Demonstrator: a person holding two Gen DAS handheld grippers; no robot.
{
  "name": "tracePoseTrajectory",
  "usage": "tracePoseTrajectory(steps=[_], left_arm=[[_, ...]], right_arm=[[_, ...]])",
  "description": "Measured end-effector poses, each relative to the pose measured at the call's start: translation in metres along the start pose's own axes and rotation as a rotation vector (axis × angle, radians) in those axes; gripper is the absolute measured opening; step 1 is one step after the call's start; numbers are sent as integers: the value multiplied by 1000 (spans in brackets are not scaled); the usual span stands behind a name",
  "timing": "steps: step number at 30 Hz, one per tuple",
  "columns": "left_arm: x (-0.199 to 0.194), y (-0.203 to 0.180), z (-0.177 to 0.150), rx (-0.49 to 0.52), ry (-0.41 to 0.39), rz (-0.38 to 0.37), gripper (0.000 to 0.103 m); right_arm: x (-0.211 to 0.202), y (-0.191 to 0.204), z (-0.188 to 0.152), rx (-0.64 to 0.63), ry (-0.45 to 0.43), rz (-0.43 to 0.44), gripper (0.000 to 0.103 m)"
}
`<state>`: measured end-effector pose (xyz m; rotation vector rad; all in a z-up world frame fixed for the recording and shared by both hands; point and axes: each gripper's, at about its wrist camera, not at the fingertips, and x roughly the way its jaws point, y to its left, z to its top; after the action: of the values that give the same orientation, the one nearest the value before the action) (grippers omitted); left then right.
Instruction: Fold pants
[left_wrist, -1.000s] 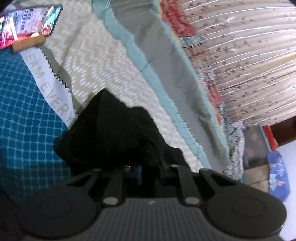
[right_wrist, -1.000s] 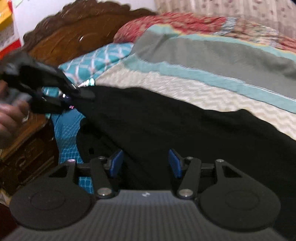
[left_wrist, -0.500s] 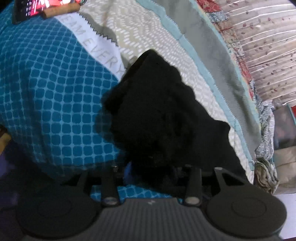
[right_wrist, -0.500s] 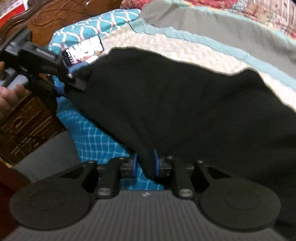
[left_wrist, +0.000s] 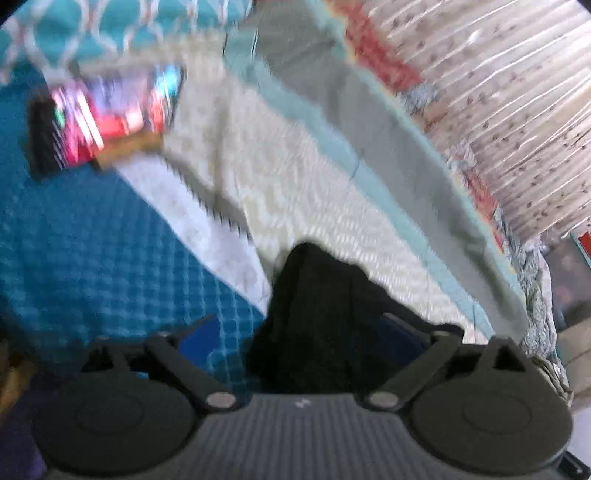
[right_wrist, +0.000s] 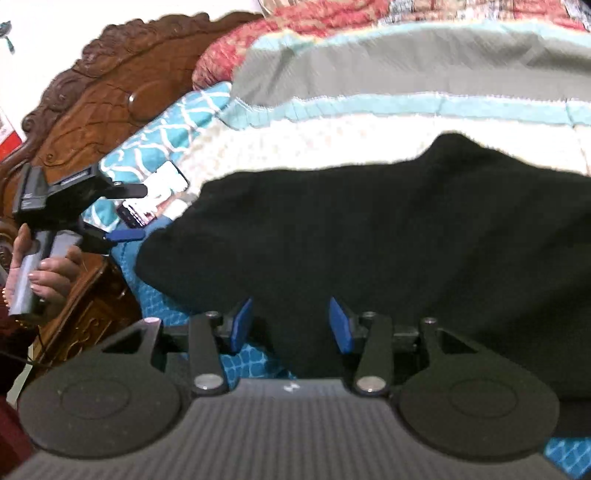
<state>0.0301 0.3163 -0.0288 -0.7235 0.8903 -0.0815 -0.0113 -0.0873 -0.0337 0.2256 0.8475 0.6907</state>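
Note:
Black pants (right_wrist: 369, 240) lie spread across the bed, one end bunched at the bottom of the left wrist view (left_wrist: 314, 314). My left gripper (left_wrist: 299, 332) is open wide and its jaws are still opening, with the pants' end lying loose between them. From the right wrist view the left gripper (right_wrist: 136, 212) stands just left of the pants' edge, held by a hand (right_wrist: 48, 273). My right gripper (right_wrist: 291, 325) is over the near hem; its jaws are opening, and a fold of black cloth sits between the blue pads (right_wrist: 240, 325) without being pinched.
A lit phone (left_wrist: 107, 118) lies on the blue patterned sheet (left_wrist: 92, 258) near a teal pillow (right_wrist: 159, 136). A carved wooden headboard (right_wrist: 110, 92) stands to the left. A grey and teal striped blanket (right_wrist: 406, 62) covers the far side, with a curtain (left_wrist: 498, 92) beyond.
The left gripper, shut on the pants' corner a second ago, has let go and spread wide. The right gripper pinched the hem half a second ago and has parted. The pants lie lower.

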Motion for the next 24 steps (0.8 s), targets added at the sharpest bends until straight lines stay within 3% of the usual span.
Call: tracePoseTrajectory(steps=[3,6,7,8,9,10,13,16,18,21,24], left_arm=[[30,-1,-6,10,100,-43,103],[42,-12,-17,42,103,-48,102],[43,-18,-21,62,112,-67,94],[43,-22,-22,69,119,-82,80],[43,-25,-23,76,130,-93,57],[43,-30,-23,85,133,-105,54],[21,-52,-21,194,50,-61,51],[-14,-71,-11,287,-65,-55,49],[-25,-75,-5,318,-93,-17,49],[-3,-64,-4,322,-51,84,51],[36,-28,-8,225,70,177,59]], right_arm=[[13,12,3,-10,14,5,49],[28,24,10,-7,27,18,49],[32,21,12,0,40,16,49],[40,21,14,9,61,3,49],[52,21,14,20,91,-24,49],[55,18,14,26,110,-47,50],[67,30,21,-6,112,-71,50],[59,42,32,-4,77,9,48],[54,50,34,-27,38,37,49],[75,59,34,-55,69,4,48],[97,57,24,-77,118,-39,49]])
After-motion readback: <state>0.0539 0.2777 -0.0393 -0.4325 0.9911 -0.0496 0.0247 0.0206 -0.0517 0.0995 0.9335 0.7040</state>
